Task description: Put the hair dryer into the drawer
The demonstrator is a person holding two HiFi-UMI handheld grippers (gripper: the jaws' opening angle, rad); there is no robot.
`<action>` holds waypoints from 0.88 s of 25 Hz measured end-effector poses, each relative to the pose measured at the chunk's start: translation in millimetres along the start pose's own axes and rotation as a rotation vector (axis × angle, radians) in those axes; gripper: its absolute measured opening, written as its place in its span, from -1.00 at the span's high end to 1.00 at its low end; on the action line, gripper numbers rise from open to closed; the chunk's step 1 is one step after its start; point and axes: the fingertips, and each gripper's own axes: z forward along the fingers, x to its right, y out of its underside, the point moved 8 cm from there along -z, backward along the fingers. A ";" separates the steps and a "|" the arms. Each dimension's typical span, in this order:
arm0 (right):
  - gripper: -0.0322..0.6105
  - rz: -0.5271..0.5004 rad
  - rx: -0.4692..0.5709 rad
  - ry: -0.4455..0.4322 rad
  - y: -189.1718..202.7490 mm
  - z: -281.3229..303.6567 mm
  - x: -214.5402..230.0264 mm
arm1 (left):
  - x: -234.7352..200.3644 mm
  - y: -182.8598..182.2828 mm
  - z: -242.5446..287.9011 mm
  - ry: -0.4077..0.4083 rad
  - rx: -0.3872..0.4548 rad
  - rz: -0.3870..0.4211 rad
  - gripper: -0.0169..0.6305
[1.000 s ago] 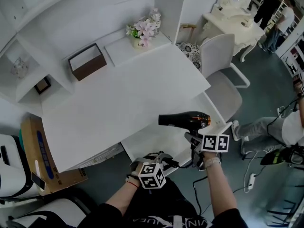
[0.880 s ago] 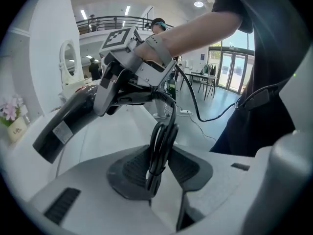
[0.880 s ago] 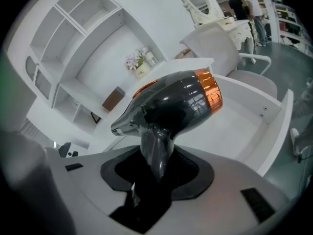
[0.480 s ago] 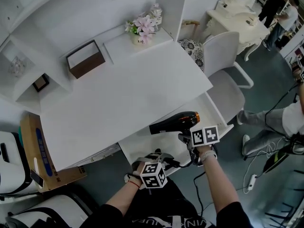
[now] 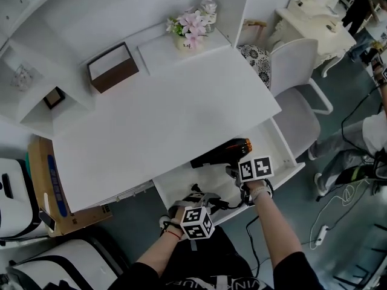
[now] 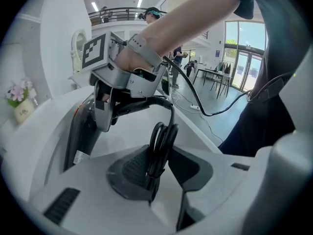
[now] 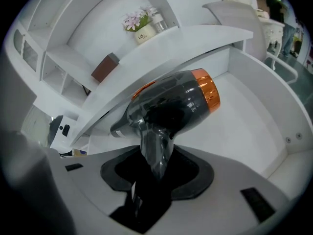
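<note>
Now | right gripper (image 7: pixel 156 166) clamped hair dryer (image 7: pixel 172 103) handle | left gripper (image 6: pixel 154 174) pinched coiled cord (image 6: pixel 162 143) | hair dryer hung over open drawer (image 7: pixel 255 77)

Beyond the right tongs (image 5: pixel 233 170) and the left tongs (image 5: pixel 193 197) spreads a white tabletop (image 5: pixel 163 119), backed by white shelving (image 5: pixel 36 83) with open cubbies. Right of the right tongs a white chair (image 5: pixel 296 101) stands on a grey-blue floor (image 5: pixel 347 77), with a cream dressing table (image 5: pixel 317 32) farther off. Left of the left tongs sits a cardboard carton (image 5: pixel 37 162). Daylight enters through tall windows (image 6: pixel 244 53), and strip lights (image 6: pixel 139 3) line the ceiling.
</note>
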 end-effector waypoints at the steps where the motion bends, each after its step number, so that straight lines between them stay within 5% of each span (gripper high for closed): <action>1: 0.39 -0.003 0.008 0.008 -1.2 2.0 1.1 | -0.4 0.6 0.8 -0.011 -0.003 -0.003 0.57; 7: 0.39 0.044 0.076 0.020 -8.6 9.7 9.8 | -7.5 11.4 1.5 -0.103 -0.074 -0.021 0.57; 12: 0.39 0.034 0.081 0.030 -7.9 20.7 11.1 | -9.3 20.6 -0.5 -0.079 -0.084 -0.045 0.55; 22: 0.39 -0.058 0.106 0.044 -12.1 30.2 15.1 | -31.5 28.6 -23.1 -0.170 0.007 -0.178 0.48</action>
